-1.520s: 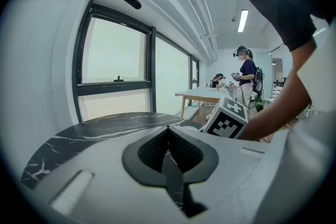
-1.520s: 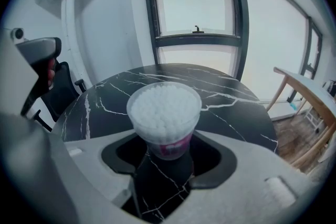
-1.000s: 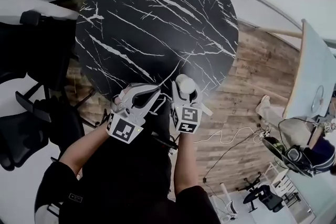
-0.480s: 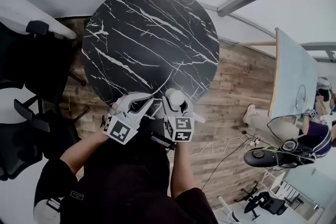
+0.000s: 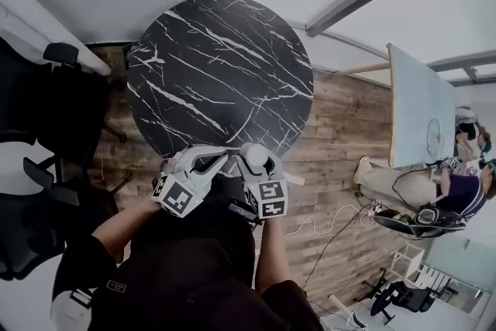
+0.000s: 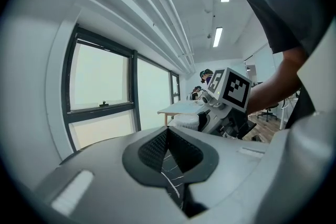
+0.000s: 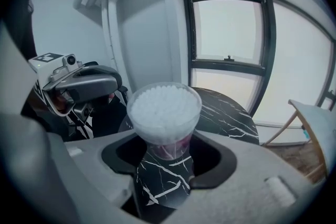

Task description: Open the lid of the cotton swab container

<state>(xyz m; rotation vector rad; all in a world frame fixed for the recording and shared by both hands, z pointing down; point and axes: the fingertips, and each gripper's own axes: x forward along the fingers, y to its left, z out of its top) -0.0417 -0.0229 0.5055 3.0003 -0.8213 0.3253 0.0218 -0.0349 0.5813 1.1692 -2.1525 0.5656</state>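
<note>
The cotton swab container (image 7: 164, 113) is a clear round tub packed with white swab tips. It stands upright between the jaws of my right gripper (image 7: 167, 159), which is shut on its lower body. I cannot tell whether a clear lid covers the top. In the head view the container (image 5: 256, 157) and right gripper (image 5: 261, 170) hover at the near edge of the black marble table (image 5: 217, 74). My left gripper (image 5: 221, 161) sits just to its left, and its jaws (image 6: 167, 150) are shut with nothing between them.
Black office chairs (image 5: 46, 112) stand left of the round table. A white table (image 5: 418, 112) and seated people are off to the right, with cables (image 5: 325, 221) lying on the wooden floor. Windows line the wall behind the table.
The head view has pulled back, so the table looks smaller and farther. Both grippers stay side by side at its near edge, the right one still holding the container.
</note>
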